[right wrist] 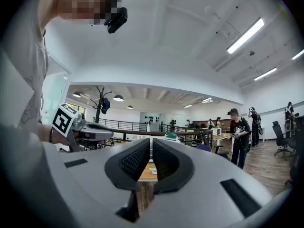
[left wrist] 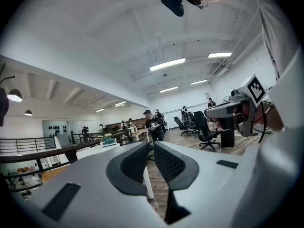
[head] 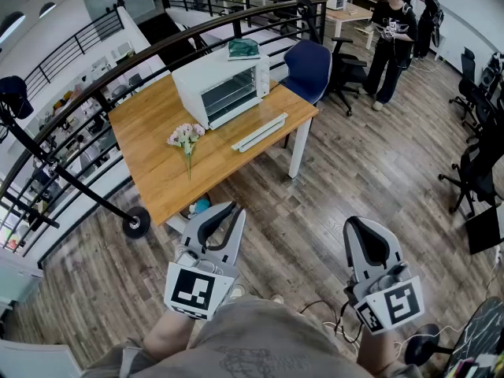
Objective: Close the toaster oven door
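The white boxy toaster oven [head: 223,87] stands near the far edge of a light wooden table [head: 157,176], well apart from both grippers. Its front, with the dark glass window, faces the near edge of the table, and the door looks flush with that front, though it is too small to be sure. No brand or lettering on it can be read. A green flat object [head: 243,48] lies on top of the oven. Just in front of it on the tabletop lies a long white flat piece [head: 260,131]. A small bunch of pale pink flowers [head: 186,135] stands to the left of that piece. A dark blue chair [head: 309,68] stands at the table's far right corner, and a dark curved railing [head: 94,93] runs behind the table.

The left gripper [head: 226,211] [left wrist: 151,144] is held low over the wood-plank floor [head: 315,179], short of the table. Its ribbed black pads are drawn almost together, with only a thin slit between them and nothing in it. The right gripper [head: 361,225] [right wrist: 151,140] is level with it to the right, its pads closed together and also empty. Each carries a cube with a black-and-white square marker, a pattern and not letters.

A person in black clothes and a cap [head: 391,38] stands beyond the table. The white print on the shirt is too small to read.
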### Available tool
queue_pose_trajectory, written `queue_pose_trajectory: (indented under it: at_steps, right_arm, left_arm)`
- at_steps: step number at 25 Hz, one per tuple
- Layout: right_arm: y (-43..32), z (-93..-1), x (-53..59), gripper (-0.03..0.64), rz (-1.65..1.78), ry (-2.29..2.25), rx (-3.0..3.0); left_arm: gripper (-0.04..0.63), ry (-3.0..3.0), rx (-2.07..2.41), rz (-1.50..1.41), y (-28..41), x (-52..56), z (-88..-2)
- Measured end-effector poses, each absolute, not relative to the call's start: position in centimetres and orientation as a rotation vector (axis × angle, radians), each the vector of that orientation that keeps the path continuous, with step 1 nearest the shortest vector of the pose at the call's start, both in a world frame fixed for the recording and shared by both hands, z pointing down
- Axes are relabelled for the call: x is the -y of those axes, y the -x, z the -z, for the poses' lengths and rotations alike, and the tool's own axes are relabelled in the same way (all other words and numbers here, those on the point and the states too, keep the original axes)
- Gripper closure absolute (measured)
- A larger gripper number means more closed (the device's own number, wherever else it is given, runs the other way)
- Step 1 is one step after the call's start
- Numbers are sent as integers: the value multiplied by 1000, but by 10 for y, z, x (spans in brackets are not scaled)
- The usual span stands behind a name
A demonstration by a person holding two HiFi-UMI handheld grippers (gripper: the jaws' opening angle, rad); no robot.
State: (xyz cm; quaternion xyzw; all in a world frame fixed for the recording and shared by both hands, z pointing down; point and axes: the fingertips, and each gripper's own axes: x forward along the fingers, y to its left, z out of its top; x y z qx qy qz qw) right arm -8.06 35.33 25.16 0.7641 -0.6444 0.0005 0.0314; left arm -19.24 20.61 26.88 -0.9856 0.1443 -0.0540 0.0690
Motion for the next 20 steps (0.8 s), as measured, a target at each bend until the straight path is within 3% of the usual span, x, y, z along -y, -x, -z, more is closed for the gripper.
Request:
queue_pose_trajectory:
  at_steps: [14,15,16,17,20]
  right_arm:
    - [59,-246,-369,574,10,-2443,2073]
    - [59,-243,-367,478,24,-2465,2102]
    - [59,-241,-364,314,33,-2468,2129]
    - [60,-242,-360,314,33,-2450,2142]
    - [57,-255,-349,314,28,-2395,2073]
  left_arm:
    - [538,2968,-519,134,183,-215,-264]
    - [525,2979,-577,93,186,-207,-261]
    - [437,2992,-617,64,188,-201,-260]
    - [390,3000,-638,58,189,-196,-261]
    - [390,2982,-674,94,187,-186,-268]
